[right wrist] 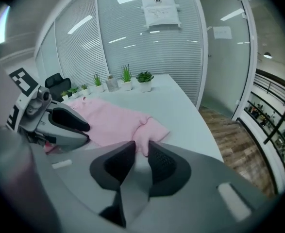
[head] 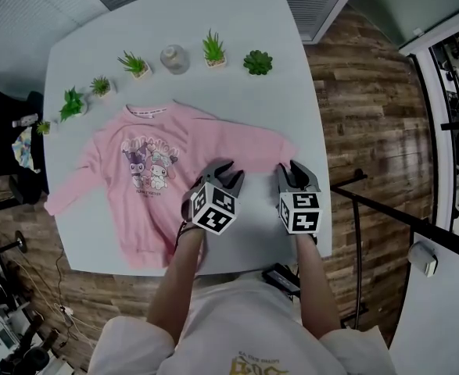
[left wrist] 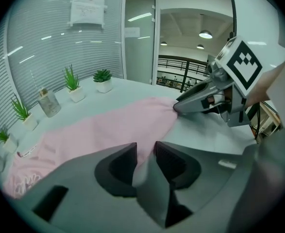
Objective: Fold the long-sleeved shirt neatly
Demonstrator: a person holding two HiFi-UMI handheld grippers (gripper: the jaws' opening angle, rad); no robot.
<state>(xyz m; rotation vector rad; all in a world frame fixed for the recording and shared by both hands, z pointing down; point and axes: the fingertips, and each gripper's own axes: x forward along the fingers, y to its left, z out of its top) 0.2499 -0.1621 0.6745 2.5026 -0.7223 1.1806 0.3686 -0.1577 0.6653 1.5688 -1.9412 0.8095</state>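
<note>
Barely begun: your shirt (head: 155, 186) lies flat, unfolded.
Your left gripper (head: 223, 176) and right gripper (head: 295, 175) both pinch the right-hand sleeve (head: 249, 143); every fold remains.

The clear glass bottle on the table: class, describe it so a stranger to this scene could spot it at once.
Find the white table bearing the pink long-sleeved shirt. Beyond the shirt's collar, small potted green plants line the table's far edge. The clear glass bottle stands among them between two spiky plants, the only item without leaves.
</note>
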